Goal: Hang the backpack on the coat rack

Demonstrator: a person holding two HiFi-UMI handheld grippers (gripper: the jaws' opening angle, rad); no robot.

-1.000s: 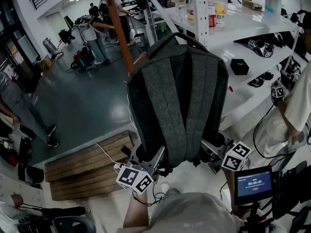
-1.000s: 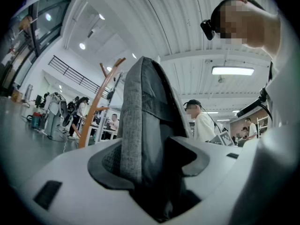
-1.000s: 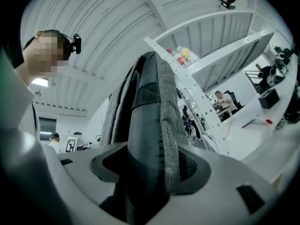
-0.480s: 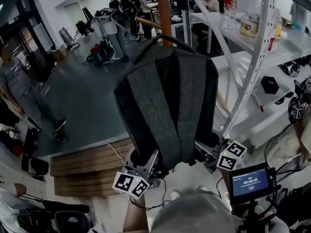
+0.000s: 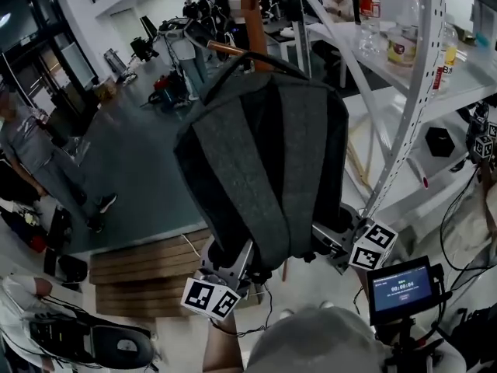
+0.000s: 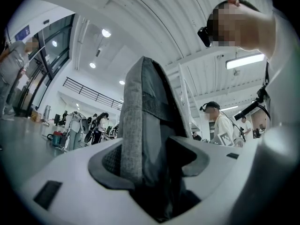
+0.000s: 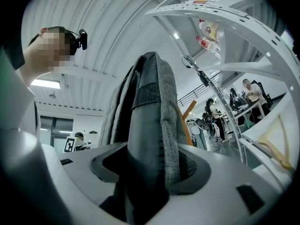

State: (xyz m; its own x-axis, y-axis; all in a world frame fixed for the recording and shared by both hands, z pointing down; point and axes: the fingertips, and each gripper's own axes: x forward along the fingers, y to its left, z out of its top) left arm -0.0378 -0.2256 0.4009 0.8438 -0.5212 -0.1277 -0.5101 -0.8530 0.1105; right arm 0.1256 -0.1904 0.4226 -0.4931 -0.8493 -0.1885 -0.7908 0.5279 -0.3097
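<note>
I hold a dark grey backpack [image 5: 264, 169] upright in the air, straps facing me. My left gripper [image 5: 231, 261] is shut on its lower left edge and my right gripper [image 5: 335, 241] is shut on its lower right edge. In the left gripper view the grey fabric [image 6: 140, 139] fills the space between the jaws of the left gripper [image 6: 150, 170]. The right gripper [image 7: 150, 172] clamps the fabric [image 7: 154, 125] likewise. The backpack's top handle [image 5: 248, 57] rises just in front of the brown wooden coat rack pole [image 5: 249, 6], whose peg [image 5: 225, 49] slants left. The rack [image 7: 188, 118] shows beyond the bag.
A white metal shelf unit [image 5: 423, 76] with bottles [image 5: 371, 6] stands close on the right. A wooden pallet [image 5: 147, 270] lies on the floor below. A small screen [image 5: 400, 286] sits at the lower right. Several people [image 5: 31, 154] stand further back and left.
The backpack and both grippers have moved toward the coat rack. The pole, earlier to the left of the bag's top, now stands straight behind the handle. Both grips are unchanged.
</note>
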